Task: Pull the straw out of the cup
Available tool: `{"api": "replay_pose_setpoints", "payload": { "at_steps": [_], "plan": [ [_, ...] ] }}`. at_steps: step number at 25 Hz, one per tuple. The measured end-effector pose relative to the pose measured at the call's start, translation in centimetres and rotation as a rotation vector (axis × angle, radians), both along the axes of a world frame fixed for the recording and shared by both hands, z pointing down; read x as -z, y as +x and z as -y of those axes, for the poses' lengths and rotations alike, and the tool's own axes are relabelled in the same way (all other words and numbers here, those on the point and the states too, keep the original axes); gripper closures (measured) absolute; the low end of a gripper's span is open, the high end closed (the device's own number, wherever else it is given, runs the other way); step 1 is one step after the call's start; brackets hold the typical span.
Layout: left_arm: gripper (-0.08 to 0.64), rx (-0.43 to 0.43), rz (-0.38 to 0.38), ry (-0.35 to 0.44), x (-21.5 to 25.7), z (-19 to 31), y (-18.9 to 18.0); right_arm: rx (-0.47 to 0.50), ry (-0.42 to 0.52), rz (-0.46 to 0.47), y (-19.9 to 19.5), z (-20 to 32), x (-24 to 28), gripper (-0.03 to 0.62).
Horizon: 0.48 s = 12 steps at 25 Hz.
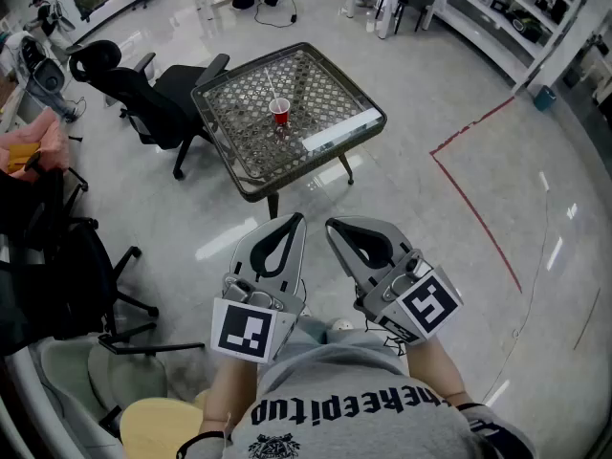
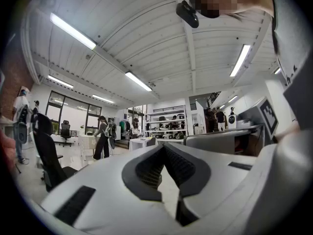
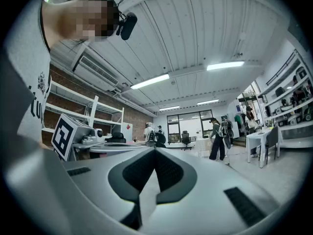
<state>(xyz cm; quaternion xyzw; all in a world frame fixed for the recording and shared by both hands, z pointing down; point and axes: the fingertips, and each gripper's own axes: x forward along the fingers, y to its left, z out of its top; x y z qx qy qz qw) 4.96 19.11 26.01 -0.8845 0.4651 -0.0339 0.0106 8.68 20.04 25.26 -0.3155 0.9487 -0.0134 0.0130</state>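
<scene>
the cup (image 1: 279, 113) is small and red with a pale rim, and it stands upright. a thin light straw (image 1: 273, 90) rises out of it and leans a little to the left. both are well ahead of the tongs' tips, about in line with the left tongs and apart from everything else on the table.

the left tongs (image 1: 293, 220) are held level at waist height and point forward toward the table. their jaws are closed tip to tip with nothing between them, as the left gripper view (image 2: 164, 146) also shows. their marker cube (image 1: 247, 331) sits at the back, near the person's grey shirt. just beside them, the right tongs (image 1: 331, 224) are also level and angle slightly inward, so the two tips lie near each other without touching. their jaws are pressed together and empty, which the right gripper view (image 3: 155, 151) confirms. their marker cube (image 1: 427, 301) is tilted outward.

the table (image 1: 330, 89) is square, with a dark frame, a clear top over a woven lattice and splayed legs. it stands ahead of the tongs on a glossy grey floor. to the left of the left tongs and farther out is a black office chair (image 1: 143, 94), just beside the table's left edge. to the right of the right tongs, a red line (image 1: 473, 199) bends across the floor. shelving (image 1: 516, 8) runs along the far right wall. in the left gripper view, a person with a backpack (image 2: 102, 136) stands far beyond the jaws, under long ceiling lights.
</scene>
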Motion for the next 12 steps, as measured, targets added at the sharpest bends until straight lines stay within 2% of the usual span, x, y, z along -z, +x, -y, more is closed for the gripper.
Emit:
{"api": "replay_pose_setpoints", "payload": {
  "at_steps": [12],
  "plan": [
    [0.535, -0.022, 0.001, -0.019, -0.77, 0.01, -0.28, -0.021, 0.003, 0.002, -0.27, 0.27, -0.41, 0.580]
  ]
}}
